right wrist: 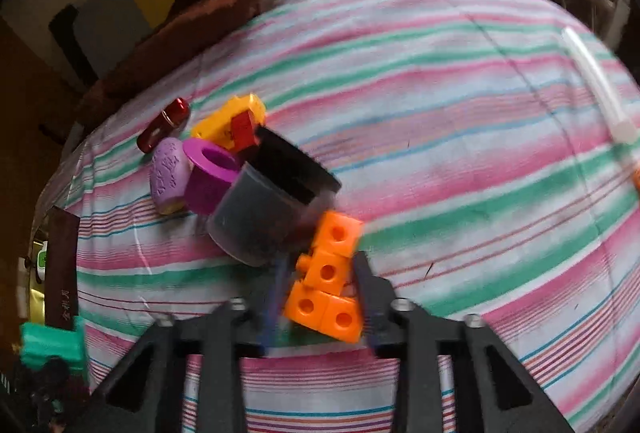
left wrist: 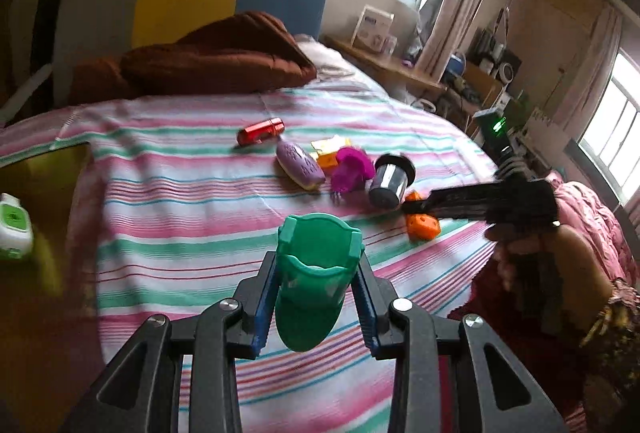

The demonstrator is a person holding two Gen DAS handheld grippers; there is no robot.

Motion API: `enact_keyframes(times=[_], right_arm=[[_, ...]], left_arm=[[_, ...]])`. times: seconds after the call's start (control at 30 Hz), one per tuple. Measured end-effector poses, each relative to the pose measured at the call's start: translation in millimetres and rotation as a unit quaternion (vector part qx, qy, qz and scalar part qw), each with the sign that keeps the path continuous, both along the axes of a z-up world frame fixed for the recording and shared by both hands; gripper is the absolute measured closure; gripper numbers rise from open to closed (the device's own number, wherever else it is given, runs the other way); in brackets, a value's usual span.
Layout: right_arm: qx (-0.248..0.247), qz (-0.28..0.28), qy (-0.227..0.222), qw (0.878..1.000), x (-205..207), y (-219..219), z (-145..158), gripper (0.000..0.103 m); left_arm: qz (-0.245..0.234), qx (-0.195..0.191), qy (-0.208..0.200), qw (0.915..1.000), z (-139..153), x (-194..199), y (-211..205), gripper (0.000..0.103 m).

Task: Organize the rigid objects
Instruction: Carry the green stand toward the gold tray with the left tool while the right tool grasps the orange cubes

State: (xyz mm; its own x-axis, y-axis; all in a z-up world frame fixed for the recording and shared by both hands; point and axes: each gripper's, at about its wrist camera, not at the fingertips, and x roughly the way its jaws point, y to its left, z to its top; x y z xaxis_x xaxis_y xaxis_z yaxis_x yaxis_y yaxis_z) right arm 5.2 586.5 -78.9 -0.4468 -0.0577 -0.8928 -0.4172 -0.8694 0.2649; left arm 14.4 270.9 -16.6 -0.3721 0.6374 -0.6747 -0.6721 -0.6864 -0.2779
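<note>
Fingers first: low centre of the left wrist frame, the left gripper [left wrist: 316,297] is clamped on a green plastic cup thing [left wrist: 314,285], held clear above the striped bedspread [left wrist: 168,217]. In the right wrist frame, bottom middle, the right gripper [right wrist: 320,297] straddles the orange block cluster [right wrist: 330,277]. Its jaws look slack around it, but motion blur on the left finger means I can't swear a pad isn't touching.

My take: the blocks should sit square between the pads before any squeeze, since the lumpy shape could twist out.

Further up, the black-rimmed metal cup [right wrist: 264,209] leans right against the blocks, with the magenta ring [right wrist: 210,179], purple oval [right wrist: 168,175], yellow piece [right wrist: 228,121] and red tube [right wrist: 164,125] bunched behind. Where the sorted stuff goes isn't visible.
</note>
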Motion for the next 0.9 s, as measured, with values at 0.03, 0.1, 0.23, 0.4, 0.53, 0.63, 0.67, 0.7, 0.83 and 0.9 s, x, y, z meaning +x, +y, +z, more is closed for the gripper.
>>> enact_keyframes(times=[0.03,0.1,0.23,0.4,0.53,0.63,0.67,0.7,0.83,0.9], right_arm=[[0.006,0.004,-0.006,1.0,0,-1,-2,0.057],[0.028,0.016,-0.01,0.999,-2,-7,-1,0.057],[0.05,0.028,-0.013,0.998,-5,-11,-1,0.071],[0.03,0.018,-0.001,0.999,-1,-8,3,0.075],[0.037,0.012,0.005,0.999,-1,-10,6,0.075],[0.037,-0.001,0.015,0.999,3,-5,10,0.075],[0.038,-0.009,0.019,0.999,5,-3,12,0.075],[0.039,-0.016,0.023,0.999,6,-1,14,0.075],[0.046,-0.042,0.05,0.997,12,4,24,0.075],[0.055,-0.042,0.06,0.996,11,0,30,0.075]], left_arm=[[0.003,0.004,0.002,1.0,3,1,-6,0.067],[0.01,0.016,0.007,0.9998,11,1,-20,0.067],[0.024,0.023,0.015,0.9993,19,-1,-42,0.067],[0.053,0.032,0.02,0.9979,28,-8,-82,0.067],[0.089,0.034,0.022,0.9952,30,-14,-117,0.067],[0.123,0.031,0.018,0.9918,26,-24,-146,0.067],[0.135,0.031,0.016,0.9902,24,-27,-156,0.067],[0.147,0.029,0.014,0.9887,22,-31,-165,0.067],[0.195,0.011,0.004,0.9808,10,-49,-203,0.067],[0.214,-0.001,-0.004,0.9769,3,-58,-220,0.067]])
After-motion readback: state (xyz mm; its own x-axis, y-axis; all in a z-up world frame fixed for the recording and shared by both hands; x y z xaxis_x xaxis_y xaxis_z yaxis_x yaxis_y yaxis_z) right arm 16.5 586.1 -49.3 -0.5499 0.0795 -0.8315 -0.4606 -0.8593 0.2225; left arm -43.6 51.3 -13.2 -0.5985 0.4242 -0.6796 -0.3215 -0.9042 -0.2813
